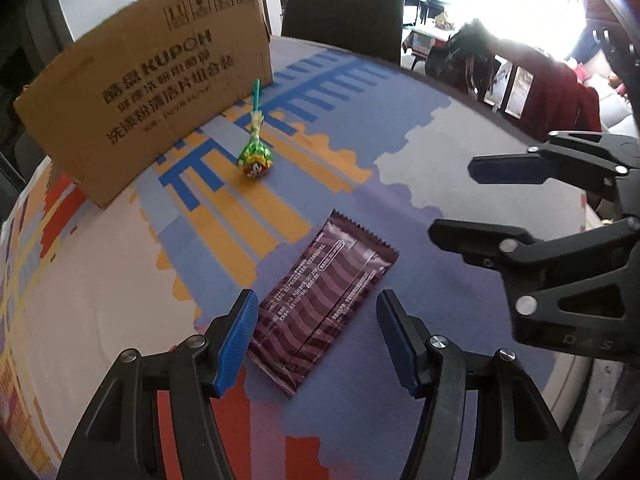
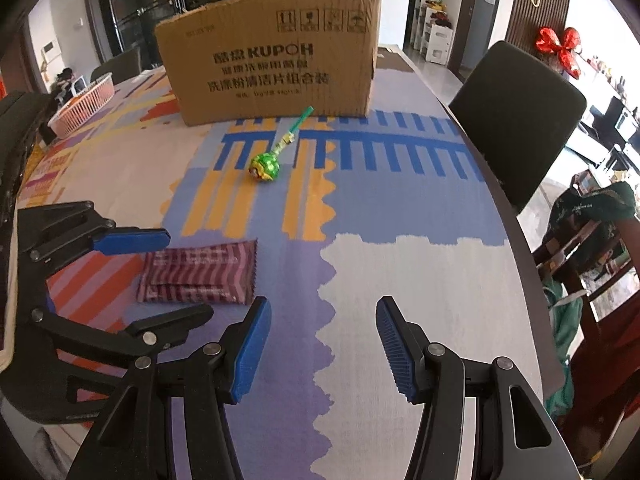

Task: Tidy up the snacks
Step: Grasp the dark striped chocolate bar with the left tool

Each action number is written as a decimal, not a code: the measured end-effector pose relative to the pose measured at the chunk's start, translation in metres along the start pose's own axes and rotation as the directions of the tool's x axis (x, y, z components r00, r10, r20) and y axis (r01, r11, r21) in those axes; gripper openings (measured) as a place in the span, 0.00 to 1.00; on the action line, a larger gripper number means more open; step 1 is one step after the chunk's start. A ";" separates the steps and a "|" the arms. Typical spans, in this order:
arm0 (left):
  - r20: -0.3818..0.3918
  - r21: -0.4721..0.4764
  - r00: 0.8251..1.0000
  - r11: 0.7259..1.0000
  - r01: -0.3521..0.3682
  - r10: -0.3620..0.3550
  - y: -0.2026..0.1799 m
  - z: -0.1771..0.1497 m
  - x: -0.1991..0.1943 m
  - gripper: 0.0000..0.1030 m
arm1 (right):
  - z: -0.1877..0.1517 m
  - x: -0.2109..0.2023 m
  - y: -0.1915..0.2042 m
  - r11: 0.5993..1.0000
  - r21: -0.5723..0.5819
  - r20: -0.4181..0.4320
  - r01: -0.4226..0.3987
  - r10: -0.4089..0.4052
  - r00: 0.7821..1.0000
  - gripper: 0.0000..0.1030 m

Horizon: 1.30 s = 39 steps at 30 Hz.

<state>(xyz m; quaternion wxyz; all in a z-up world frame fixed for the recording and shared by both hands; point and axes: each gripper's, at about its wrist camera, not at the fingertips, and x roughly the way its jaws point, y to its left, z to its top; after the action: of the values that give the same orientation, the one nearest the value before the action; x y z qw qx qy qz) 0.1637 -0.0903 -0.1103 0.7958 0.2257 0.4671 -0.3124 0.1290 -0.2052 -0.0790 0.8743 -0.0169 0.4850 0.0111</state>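
Bright daylight from a window washed over a dining room, where a worktop [image 2: 400, 280] under a patterned cloth of blue, orange and lilac carried the snacks. At its far side stood a cardboard box [image 2: 272, 68], upright, its printed side facing the cameras; whether anything already lay inside could not be told. A pink basket [image 2: 86, 106] sat further off to the left, and dark chairs ringed the worktop.

Little of the sorting looked done. Two snacks were out on the cloth: a green-wrapped lollipop [image 2: 265, 168] just in front of the box, its stick pointing toward the cardboard, and a flat brown snack packet [image 1: 320, 304] lying nearer, well apart from the lollipop. Both appeared yet to be picked up and put away, most likely into the box.

The left claw [image 1: 316, 340] was tilted steeply down over the packet, its blue pads standing either side of the packet's near end, part open and not pressing on the wrapper; it held nothing. Judging by that straddle, the packet was the item in hand. The right claw [image 2: 324, 344] hung beside it, likewise angled down at bare cloth, jaws part open and empty, with the packet just off to its left and the lollipop ahead of it.
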 end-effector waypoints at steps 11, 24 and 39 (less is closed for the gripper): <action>0.029 -0.066 0.998 0.997 0.051 -0.049 0.004 0.005 0.006 0.43 | -0.001 0.011 -0.005 0.999 0.032 -0.039 -0.003 0.004 0.999 0.54; 0.057 -0.296 0.996 0.952 0.077 -0.063 0.023 0.001 0.000 0.37 | 0.004 0.010 -0.007 0.999 0.049 -0.028 -0.021 0.023 0.999 0.54; 0.087 -0.405 0.988 0.911 -0.081 0.127 0.062 0.012 -0.027 0.37 | 0.041 0.025 0.007 0.995 0.034 0.020 -0.092 0.091 0.996 0.54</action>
<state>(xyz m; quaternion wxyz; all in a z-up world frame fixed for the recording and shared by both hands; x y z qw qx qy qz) 0.2047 -0.0465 -0.0771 0.8653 0.0650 0.4635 -0.1794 0.1770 -0.1966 -0.0786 0.8775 0.0206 0.4772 0.0428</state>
